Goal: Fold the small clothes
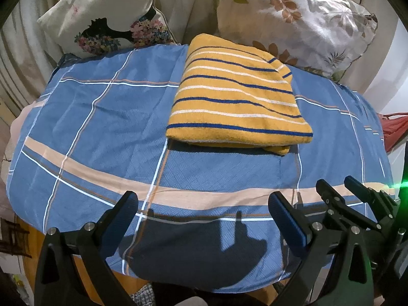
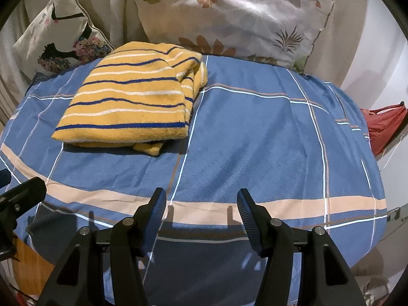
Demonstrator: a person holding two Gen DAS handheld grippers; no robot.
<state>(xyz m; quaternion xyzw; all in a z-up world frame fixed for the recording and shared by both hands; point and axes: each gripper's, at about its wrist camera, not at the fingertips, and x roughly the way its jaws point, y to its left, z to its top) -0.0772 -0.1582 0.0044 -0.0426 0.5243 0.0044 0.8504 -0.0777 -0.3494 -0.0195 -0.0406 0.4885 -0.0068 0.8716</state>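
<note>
A yellow knit garment (image 1: 237,97) with blue and white stripes lies folded into a compact rectangle on the blue plaid cloth (image 1: 102,132). It also shows in the right wrist view (image 2: 130,102), at the back left. My left gripper (image 1: 204,204) is open and empty, held over the cloth's near edge, well short of the garment. My right gripper (image 2: 201,201) is open and empty, also over the near edge, to the right of the garment. The right gripper shows at the lower right of the left wrist view (image 1: 344,186).
Two floral cushions (image 1: 102,17) (image 1: 293,17) lean against the beige sofa back behind the cloth. A red bag (image 2: 382,125) hangs at the right. An orange surface edge (image 2: 28,262) shows under the cloth's near left corner.
</note>
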